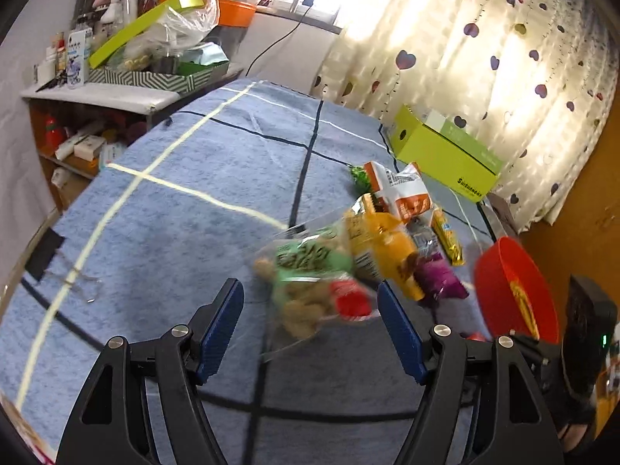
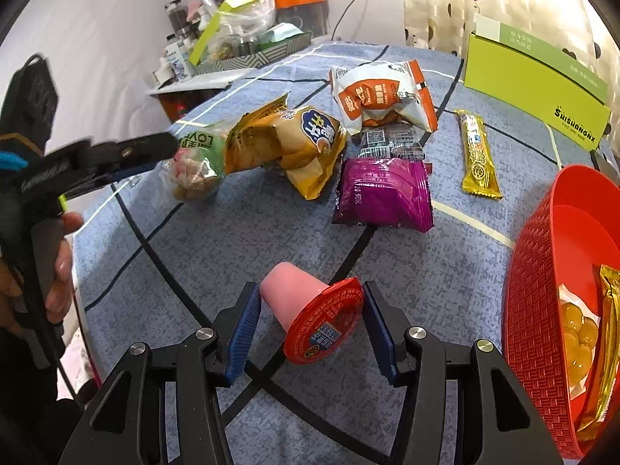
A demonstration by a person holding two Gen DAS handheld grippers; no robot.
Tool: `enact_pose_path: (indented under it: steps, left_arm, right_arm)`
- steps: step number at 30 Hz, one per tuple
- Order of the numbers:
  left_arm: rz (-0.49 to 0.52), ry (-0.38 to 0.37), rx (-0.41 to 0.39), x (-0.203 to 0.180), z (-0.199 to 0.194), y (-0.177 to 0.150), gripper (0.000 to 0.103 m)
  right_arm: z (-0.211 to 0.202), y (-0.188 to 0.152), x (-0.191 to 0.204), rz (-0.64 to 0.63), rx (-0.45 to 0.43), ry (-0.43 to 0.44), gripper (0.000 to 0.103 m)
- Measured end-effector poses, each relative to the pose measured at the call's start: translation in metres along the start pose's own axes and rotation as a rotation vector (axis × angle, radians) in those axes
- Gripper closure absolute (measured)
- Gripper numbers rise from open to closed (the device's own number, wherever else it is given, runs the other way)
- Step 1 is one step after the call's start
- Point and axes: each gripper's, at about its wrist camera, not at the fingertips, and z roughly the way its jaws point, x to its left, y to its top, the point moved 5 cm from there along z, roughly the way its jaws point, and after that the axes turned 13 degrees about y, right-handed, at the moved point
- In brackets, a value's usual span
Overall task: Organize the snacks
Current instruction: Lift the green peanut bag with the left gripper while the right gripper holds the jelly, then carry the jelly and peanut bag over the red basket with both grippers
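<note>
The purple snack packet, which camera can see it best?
The right wrist view. There the purple packet lies flat, sharp and whole on the blue cloth, in the open. In the left wrist view it is small, blurred and partly tucked behind the yellow bag.

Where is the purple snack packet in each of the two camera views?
Left wrist view: the purple snack packet lies right of centre, partly hidden behind the yellow packet, just left of the red basket.
Right wrist view: it lies flat at the centre, on the blue cloth.
Shared landmark: the green box at the far right.
</note>
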Motion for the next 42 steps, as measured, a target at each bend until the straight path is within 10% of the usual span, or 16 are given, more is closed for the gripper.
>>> enact_pose_path:
  steps: [9,42]
  left_arm:
    - [0.01,0.064,0.116,-0.011,0.046,-0.01,0.031]
    - [0.119,0.094,-0.079,-0.042,-0.047,-0.024,0.039]
  right_arm:
    - [-0.006,0.001,0.0,-0.001,-0.009,-0.007,0.051]
    - [-0.062,-0.004,0.019,-0.013,-0.154,-0.029,0.051]
